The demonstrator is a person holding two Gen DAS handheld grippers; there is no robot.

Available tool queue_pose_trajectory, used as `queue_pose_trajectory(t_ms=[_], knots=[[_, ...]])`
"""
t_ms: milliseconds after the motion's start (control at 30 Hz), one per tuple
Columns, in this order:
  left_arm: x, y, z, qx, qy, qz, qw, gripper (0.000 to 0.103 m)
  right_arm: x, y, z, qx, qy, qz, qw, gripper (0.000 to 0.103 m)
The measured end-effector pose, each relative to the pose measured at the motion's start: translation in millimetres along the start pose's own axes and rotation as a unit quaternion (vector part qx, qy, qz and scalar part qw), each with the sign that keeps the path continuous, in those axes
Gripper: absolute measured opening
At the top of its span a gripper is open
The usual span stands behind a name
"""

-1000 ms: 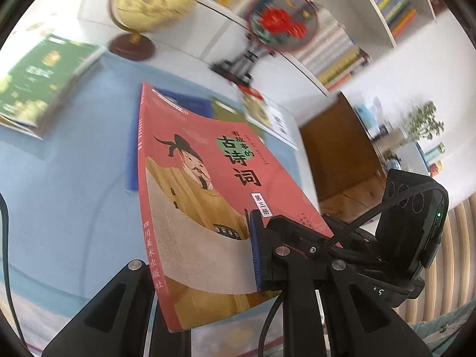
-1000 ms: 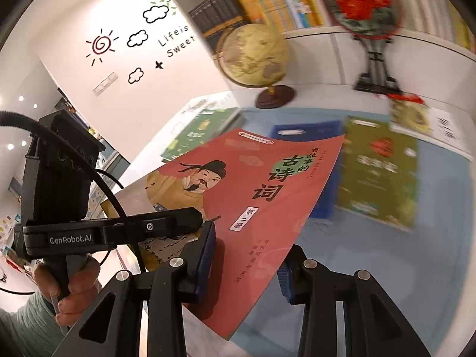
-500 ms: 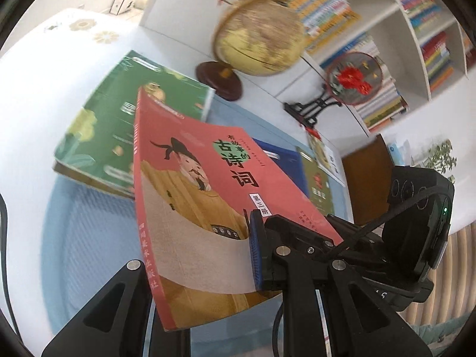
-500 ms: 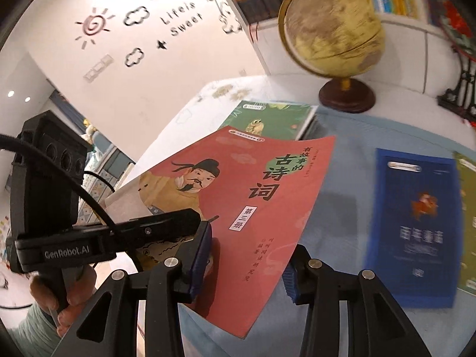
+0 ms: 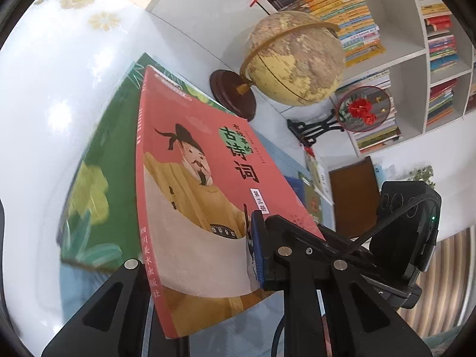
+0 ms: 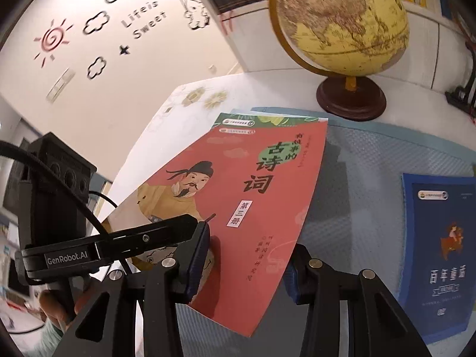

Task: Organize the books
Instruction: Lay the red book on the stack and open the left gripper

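Judging by its slight curl, the red book [image 5: 202,196] looked like a thin, light paperback with a glossy, slippery cover, so a firm pinch near its lower corners suited it. The left tool [image 5: 196,270] pinched the near edge close to the spine. The right tool [image 6: 244,264] straddled the opposite lower corner, 1 pad above the cover and 1 below; whether they pressed it I could not tell. Its jaws had just been opening a little. The book hung tilted above the green book [image 5: 98,184] on the surface [image 5: 44,74]. The globe [image 6: 339,20] stood close beyond, its base [image 6: 351,98] near the green book's far corner. Open blue mat [image 6: 363,163] lay toward the blue book [image 6: 440,250].
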State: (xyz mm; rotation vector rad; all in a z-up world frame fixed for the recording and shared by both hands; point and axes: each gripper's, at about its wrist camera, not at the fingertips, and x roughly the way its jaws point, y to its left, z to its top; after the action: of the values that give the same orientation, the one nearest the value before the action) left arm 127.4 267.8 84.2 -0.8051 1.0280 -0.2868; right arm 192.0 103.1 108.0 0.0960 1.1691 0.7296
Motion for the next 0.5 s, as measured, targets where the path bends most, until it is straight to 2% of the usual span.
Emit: queue_pose_trajectory(t_ms=[67, 267, 500], knots=[[3.2, 2.4, 4.3, 0.001, 0.003, 0.018, 0.9998, 0.025, 7.7, -1.5, 4.3, 0.008, 0.004, 0.004, 1.000, 0.043], [-2.4, 23.1, 6.5, -0.016, 0.003, 0.052, 0.9985, 0.027, 22.9, -5.0, 6.9, 0.013, 0.017, -0.004, 1.000, 0.043], [-14.3, 32.1, -19.5, -0.010, -0.004, 0.078, 0.9969, 0.027, 36.4, -3.8, -4.3, 0.004, 0.040, -0.009, 0.999, 0.043]])
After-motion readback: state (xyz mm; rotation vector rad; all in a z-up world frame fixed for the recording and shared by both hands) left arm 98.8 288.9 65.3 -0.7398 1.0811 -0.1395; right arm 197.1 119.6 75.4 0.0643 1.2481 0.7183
